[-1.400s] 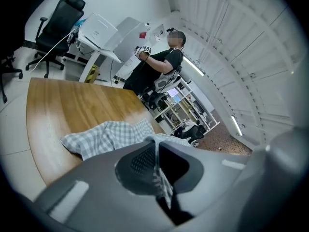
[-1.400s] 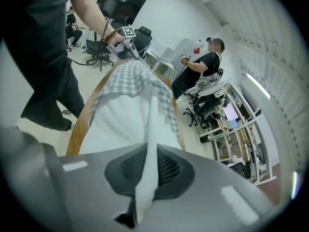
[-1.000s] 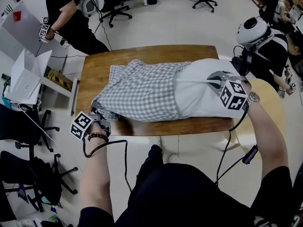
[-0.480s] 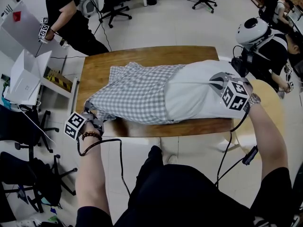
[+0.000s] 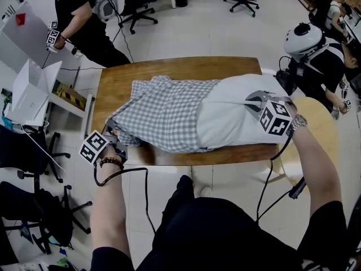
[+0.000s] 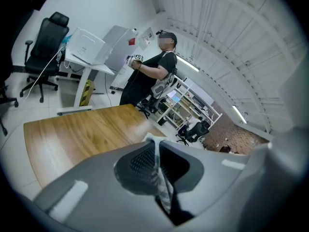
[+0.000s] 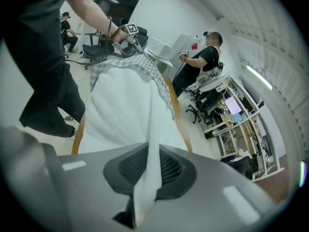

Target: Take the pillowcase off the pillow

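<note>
Pillow count: one plump white fabric pillow (image 5: 234, 117), partly sheathed in one grey-and-white checked fabric pillowcase (image 5: 163, 114). Lying flat on one brown wooden table (image 5: 175, 66), long axis running left to right along the table's near half. Bare white end pointing to the person's right, reaching the right edge of the table. Checked end pointing left, slack and rumpled, close to the near left corner. Boundary between checked cloth and bare white roughly midway along the length.

Two claws, one at each end. Left claw (image 5: 115, 137) at the near left corner of the table, pressed together on a thin fold of the pillowcase. In the left gripper view, a narrow checked strip clamped between the pads, with the rest of the pillowcase and pillow out beyond the tips. Right claw (image 5: 252, 99) resting on top of the bare right end, pinching a raised ridge of white pillow cloth. Jaws opening, with that white fold between them and touching both pads in the right gripper view. Seen from that claw, white pillow nearest, checked pillowcase beyond it, left claw at the far end.

Two other people standing well apart from the table, one at far left, one at right.
</note>
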Tool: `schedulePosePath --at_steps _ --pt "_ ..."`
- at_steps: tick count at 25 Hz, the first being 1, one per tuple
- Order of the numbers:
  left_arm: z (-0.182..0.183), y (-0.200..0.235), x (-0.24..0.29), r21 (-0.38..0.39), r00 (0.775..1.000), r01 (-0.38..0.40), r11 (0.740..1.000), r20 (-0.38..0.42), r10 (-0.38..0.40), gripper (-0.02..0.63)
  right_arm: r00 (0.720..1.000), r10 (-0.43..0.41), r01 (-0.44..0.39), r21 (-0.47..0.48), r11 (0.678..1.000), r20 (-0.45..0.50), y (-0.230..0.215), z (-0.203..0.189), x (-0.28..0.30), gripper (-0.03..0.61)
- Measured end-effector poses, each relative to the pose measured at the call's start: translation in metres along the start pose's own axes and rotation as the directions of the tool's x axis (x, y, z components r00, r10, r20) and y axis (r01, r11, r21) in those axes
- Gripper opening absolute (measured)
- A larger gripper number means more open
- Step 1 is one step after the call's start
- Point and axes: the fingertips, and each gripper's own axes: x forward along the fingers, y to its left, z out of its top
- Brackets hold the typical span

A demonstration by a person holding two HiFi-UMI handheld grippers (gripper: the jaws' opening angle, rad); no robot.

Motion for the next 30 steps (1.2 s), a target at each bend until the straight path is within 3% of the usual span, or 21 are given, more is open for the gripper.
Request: schedulePosePath --at_steps 1,6,10,13,16,19,23,30 --pt "0.000 -0.007 0.001 0.031 1.000 0.008 0.999 -0.012 -0.008 0.017 1.000 0.008 -0.008 0.004 1.000 0.004 0.000 0.003 0.000 0.046" --pt "0.004 -0.032 0.002 0.148 0.999 0.030 0.989 -0.032 -0.025 0.184 0.997 0.065 -0.067 0.038 0.997 0.048 0.002 0.023 -0.006 0.196" --pt "0.012 -0.036 -0.001 0.253 0.998 -0.068 0.965 0.008 0.068 0.246 0.991 0.101 -0.106 0.044 0.993 0.086 0.003 0.042 -0.015 0.245" --pt "0.028 -0.027 -0.011 0.242 0.982 -0.181 0.953 0.095 0.162 0.278 0.986 0.115 -0.124 0.071 0.990 0.122 0.002 0.057 -0.023 0.264" --pt "0.039 -0.023 -0.015 0.230 0.976 -0.207 0.951 0.120 0.184 0.276 0.981 0.124 -0.140 0.104 0.985 0.148 0.001 0.069 -0.024 0.267" --pt "0.040 -0.041 -0.006 0.292 0.986 -0.162 0.943 0.094 0.140 0.276 0.979 0.144 -0.161 0.121 0.979 0.143 0.000 0.076 -0.015 0.279" --pt "0.034 -0.087 0.017 0.409 0.999 -0.050 0.911 0.031 0.042 0.278 0.974 0.170 -0.195 0.170 0.966 0.150 -0.001 0.092 0.004 0.293" --pt "0.017 -0.135 0.066 0.501 0.994 0.074 0.862 -0.106 -0.024 0.279 0.964 0.243 -0.262 0.222 0.939 0.107 0.001 0.117 0.044 0.334"
